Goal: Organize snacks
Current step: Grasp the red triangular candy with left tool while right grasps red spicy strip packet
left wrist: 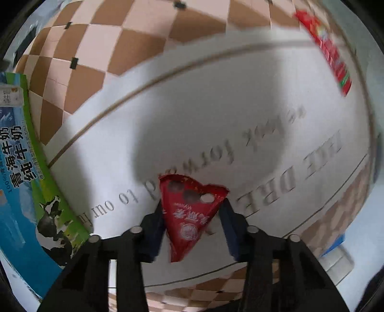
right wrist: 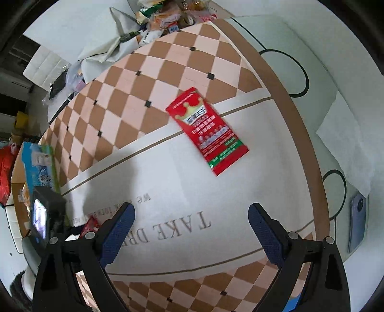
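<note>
My left gripper (left wrist: 192,206) is shut on a small red triangular snack packet (left wrist: 189,216) and holds it above the white centre of the checkered mat (left wrist: 216,115). The same packet shows at the left of the right wrist view (right wrist: 90,226), beside the left gripper's camera body. A flat red snack packet with a gold crown (right wrist: 207,130) lies on the mat, ahead of my right gripper (right wrist: 192,216), which is open and empty. The flat packet also shows blurred at the top right of the left wrist view (left wrist: 324,48).
A blue and green milk carton box (left wrist: 26,168) stands at the mat's left side; it also shows in the right wrist view (right wrist: 39,165). A pile of bags and snacks (right wrist: 163,14) lies beyond the mat. A phone (right wrist: 357,223) lies at the right.
</note>
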The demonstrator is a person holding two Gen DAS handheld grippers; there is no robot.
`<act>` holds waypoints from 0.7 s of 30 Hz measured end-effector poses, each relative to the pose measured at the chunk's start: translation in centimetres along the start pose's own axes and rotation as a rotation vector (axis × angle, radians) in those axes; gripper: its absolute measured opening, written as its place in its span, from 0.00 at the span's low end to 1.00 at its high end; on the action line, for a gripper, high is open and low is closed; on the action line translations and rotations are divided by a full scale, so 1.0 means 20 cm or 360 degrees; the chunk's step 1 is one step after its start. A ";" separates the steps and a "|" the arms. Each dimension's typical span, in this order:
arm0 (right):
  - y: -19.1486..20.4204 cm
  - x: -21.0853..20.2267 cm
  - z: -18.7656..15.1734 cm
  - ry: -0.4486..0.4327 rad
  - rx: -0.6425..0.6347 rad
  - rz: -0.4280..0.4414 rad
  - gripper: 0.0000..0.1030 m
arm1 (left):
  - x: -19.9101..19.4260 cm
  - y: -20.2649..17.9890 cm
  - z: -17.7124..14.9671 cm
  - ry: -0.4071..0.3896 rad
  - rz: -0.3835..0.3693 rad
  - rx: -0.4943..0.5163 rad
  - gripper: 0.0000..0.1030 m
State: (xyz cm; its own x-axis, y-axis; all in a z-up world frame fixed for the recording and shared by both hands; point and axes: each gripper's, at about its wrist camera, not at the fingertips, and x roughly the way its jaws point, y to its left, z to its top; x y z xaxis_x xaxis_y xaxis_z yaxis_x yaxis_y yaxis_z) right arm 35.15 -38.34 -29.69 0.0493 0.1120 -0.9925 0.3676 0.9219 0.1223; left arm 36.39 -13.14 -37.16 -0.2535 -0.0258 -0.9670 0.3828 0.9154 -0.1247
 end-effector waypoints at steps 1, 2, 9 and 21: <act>-0.01 0.01 0.03 0.0004 0.0002 -0.0003 0.95 | -0.03 0.00 0.01 -0.0028 -0.0008 -0.0018 0.38; -0.02 0.02 0.06 0.0007 0.0000 -0.0005 0.95 | -0.05 0.01 0.03 -0.0059 -0.0015 -0.0034 0.38; 0.02 0.25 0.39 0.0098 -0.0199 -0.0126 0.95 | -0.18 0.06 0.22 -0.0196 -0.0198 -0.0262 0.38; 0.09 0.55 0.49 0.0281 -0.0232 -0.0254 0.65 | -0.17 0.06 0.38 -0.0195 -0.0221 -0.0378 0.38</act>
State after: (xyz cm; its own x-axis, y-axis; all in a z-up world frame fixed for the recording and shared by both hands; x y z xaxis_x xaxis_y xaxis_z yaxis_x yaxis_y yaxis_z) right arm 45.35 -39.10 -40.34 -0.1658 0.0124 -0.9861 0.2195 0.9753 -0.0247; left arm 44.53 -15.04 -35.79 -0.1744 -0.1922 -0.9657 0.1300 0.9677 -0.2160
